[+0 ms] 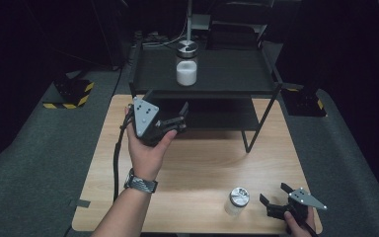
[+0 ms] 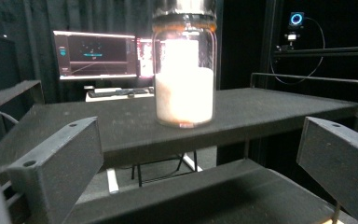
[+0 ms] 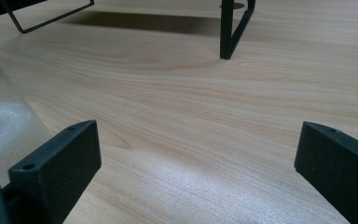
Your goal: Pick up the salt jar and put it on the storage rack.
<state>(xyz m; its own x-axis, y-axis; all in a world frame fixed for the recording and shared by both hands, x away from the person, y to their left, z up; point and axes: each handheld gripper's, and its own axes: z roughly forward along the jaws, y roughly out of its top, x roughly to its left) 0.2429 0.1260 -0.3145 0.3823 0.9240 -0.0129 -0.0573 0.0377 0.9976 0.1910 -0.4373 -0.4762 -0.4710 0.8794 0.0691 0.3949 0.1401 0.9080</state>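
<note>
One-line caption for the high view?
Open left gripper faces jar on shelf; open right gripper beside second jar.

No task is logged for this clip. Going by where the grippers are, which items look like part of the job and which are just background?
Likely part of the job:
- jar on the shelf, faced by the open left gripper
- jar on the table, beside the open right gripper
- black shelf
- wooden table

Background:
- monitor
- striped floor base

Upright jar (image 1: 186,64) on shelf (image 1: 237,74)
</note>
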